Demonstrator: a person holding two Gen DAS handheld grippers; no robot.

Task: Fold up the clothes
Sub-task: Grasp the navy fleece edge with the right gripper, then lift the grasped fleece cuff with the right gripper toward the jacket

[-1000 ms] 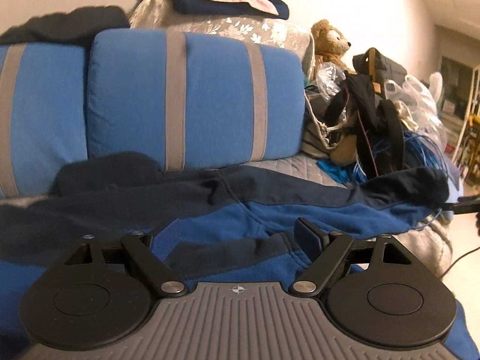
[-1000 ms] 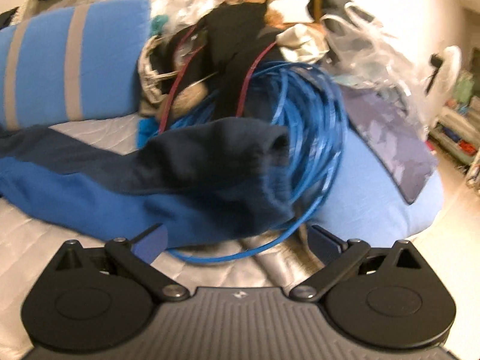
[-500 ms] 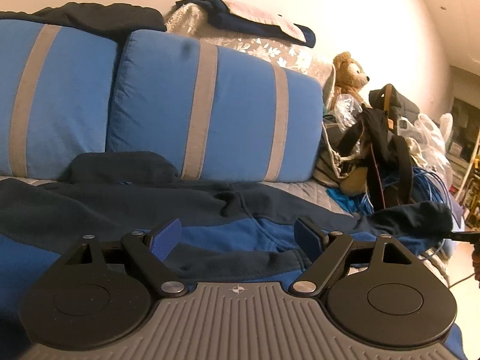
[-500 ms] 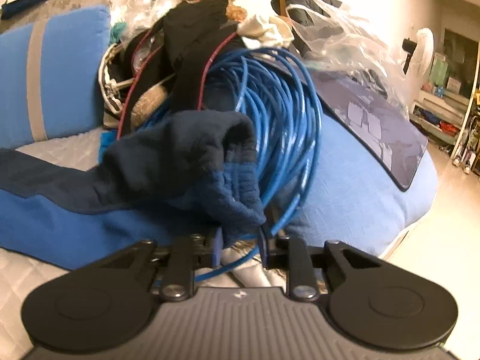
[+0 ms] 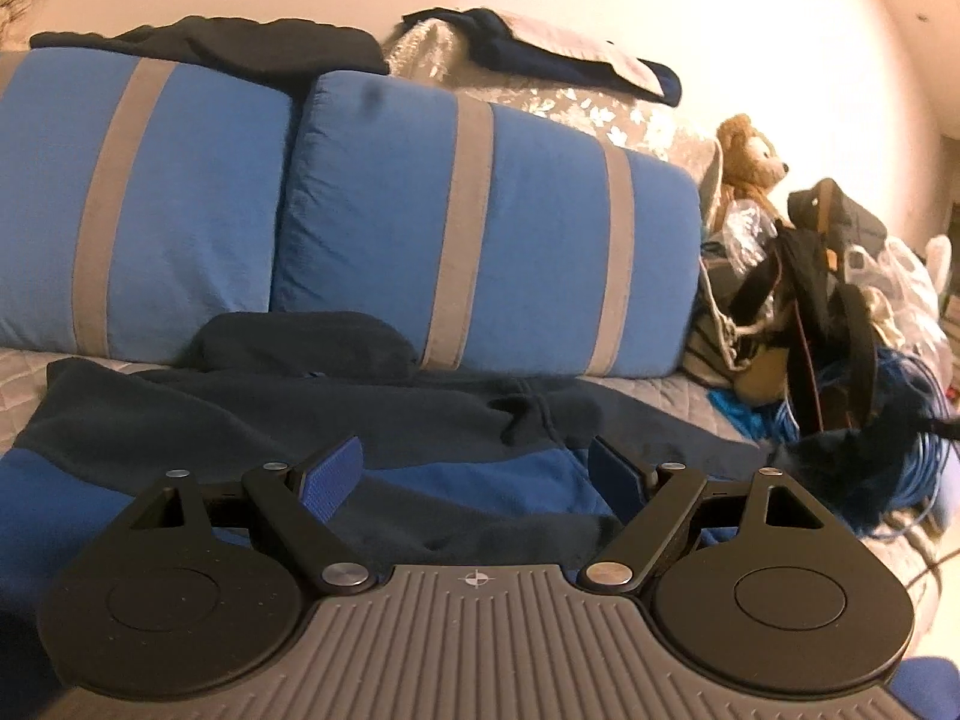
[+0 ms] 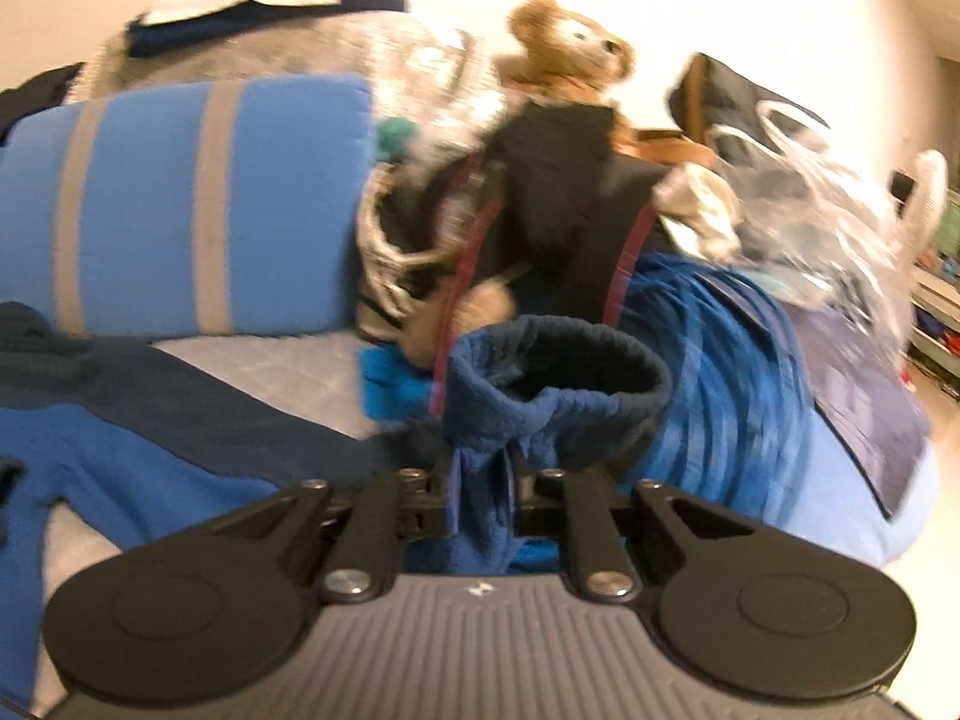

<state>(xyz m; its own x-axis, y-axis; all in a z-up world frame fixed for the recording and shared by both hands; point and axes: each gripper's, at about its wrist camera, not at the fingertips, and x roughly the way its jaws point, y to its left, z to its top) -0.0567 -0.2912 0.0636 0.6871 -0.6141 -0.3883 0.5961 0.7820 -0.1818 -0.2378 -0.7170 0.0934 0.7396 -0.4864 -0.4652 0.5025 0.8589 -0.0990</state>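
The right claw (image 6: 483,498) is closing, its jaws pinching the dark cuff (image 6: 558,378) of the blue fleece sweater (image 5: 456,468), lifted clear of the bed at about 12 o'clock from it. The sweater's body lies spread on the quilted bed (image 5: 648,396) before the striped blue cushions (image 5: 480,234). The left claw (image 5: 477,474) hovers over it, spread wide, holding nothing.

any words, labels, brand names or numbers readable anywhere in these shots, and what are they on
No readable text in either view.
Small white crosshair emblem on the grey ribbed body of the left tool: a symbol, not letters.
Small white emblem on the right tool: too blurred to read.
Pale printed patches on the dark flat pad over the light blue cushion: too blurred to read.
Blue and navy fleece jacket: no label showing.
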